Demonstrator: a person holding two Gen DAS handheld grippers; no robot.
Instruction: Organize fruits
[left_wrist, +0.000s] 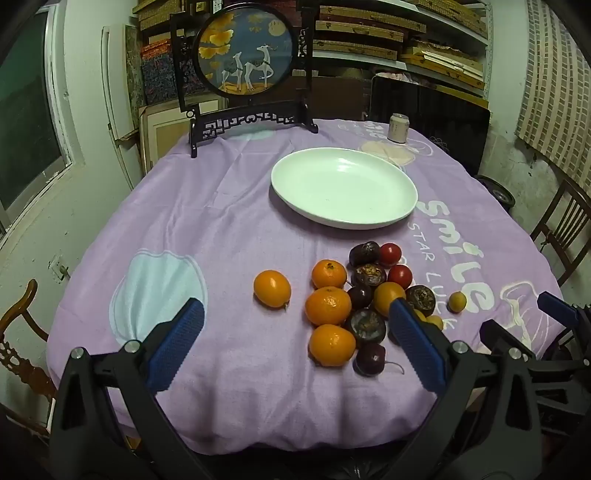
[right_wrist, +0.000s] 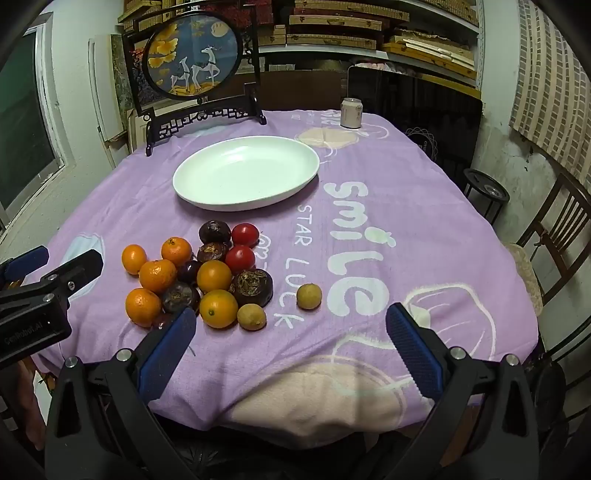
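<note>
Hovering at the near edge of the table, both tools empty: left gripper (left_wrist: 295, 328) with jaws spread wide, right gripper (right_wrist: 291, 332) likewise spread, nothing between the pads of either. Lying heaped on the purple cloth (left_wrist: 221, 229), near of the white plate (left_wrist: 343, 186), which holds nothing yet: mandarins (left_wrist: 328, 305), dark wrinkled passion fruits (left_wrist: 366, 324), two red tomatoes (left_wrist: 399, 276), a dark cherry (left_wrist: 370, 359) with its stem. Sitting apart from the heap, one smooth orange fruit (left_wrist: 272, 288) on its left side and one small yellow fruit (right_wrist: 309, 295) on its right.

Seen through the left gripper's jaws, heap almost dead ahead, slightly right of centre, the lone orange fruit close to the midline. Seen through the right gripper's, heap off to the left, the small yellow fruit nearest its opening. Judged from this: left side better placed for the orange fruit and the mandarins, right side for the small yellow ones (right_wrist: 251, 316). Round fruit mostly, so no long axis to align with; plate straight beyond the heap, far of it. Likely risk: tight packing, neighbours rolling when one gets pinched.
</note>
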